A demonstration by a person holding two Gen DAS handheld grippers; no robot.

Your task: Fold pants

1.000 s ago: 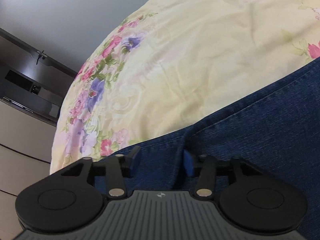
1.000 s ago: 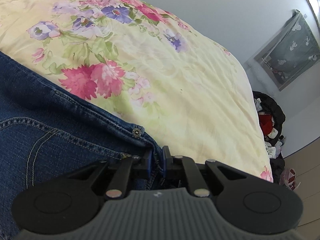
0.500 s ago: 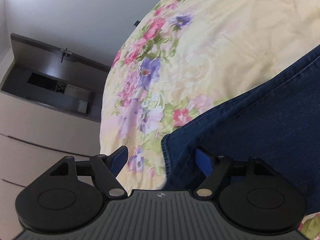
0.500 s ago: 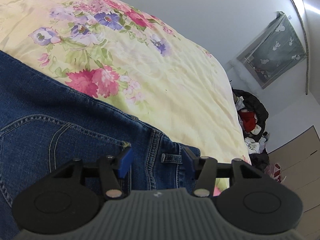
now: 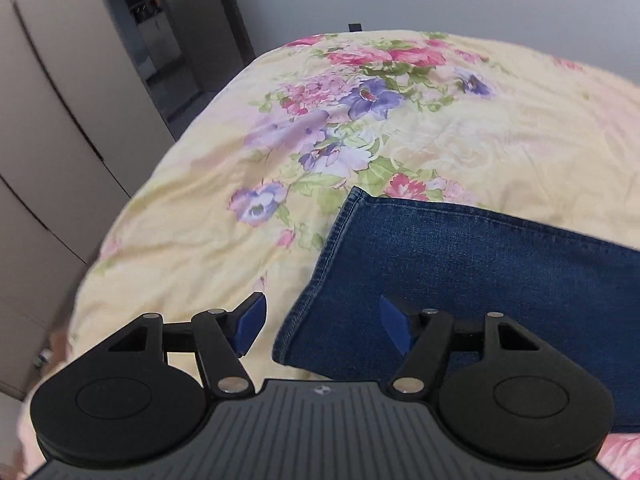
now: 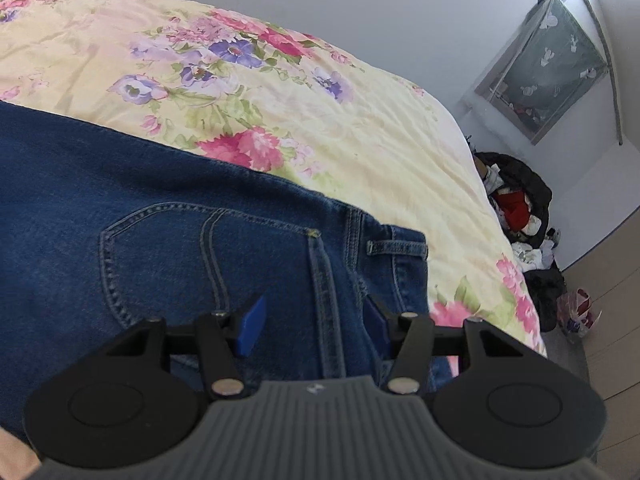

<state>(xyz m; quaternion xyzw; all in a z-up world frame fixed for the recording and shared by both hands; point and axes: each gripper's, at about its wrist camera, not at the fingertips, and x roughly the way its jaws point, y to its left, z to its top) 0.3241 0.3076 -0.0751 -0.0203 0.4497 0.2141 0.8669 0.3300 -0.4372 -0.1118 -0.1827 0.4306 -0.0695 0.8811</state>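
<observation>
Denim pants (image 5: pixel 480 264) flat on floral bedspread (image 5: pixel 460 128), left gripper (image 5: pixel 322 322) jaws closing – nothing pinched, right gripper (image 6: pixel 314 322) jaws apart – empty.

A bed covered with a pale yellow quilt (image 5: pixel 500 132) printed with pink and purple flowers carries the things. Flat on it lie dark blue denim pants (image 6: pixel 152 216): the hemmed leg end (image 5: pixel 320 272) toward one side, the waistband with belt loop (image 6: pixel 396 247) and a stitched back pocket toward the other, apparently folded lengthwise.
</observation>
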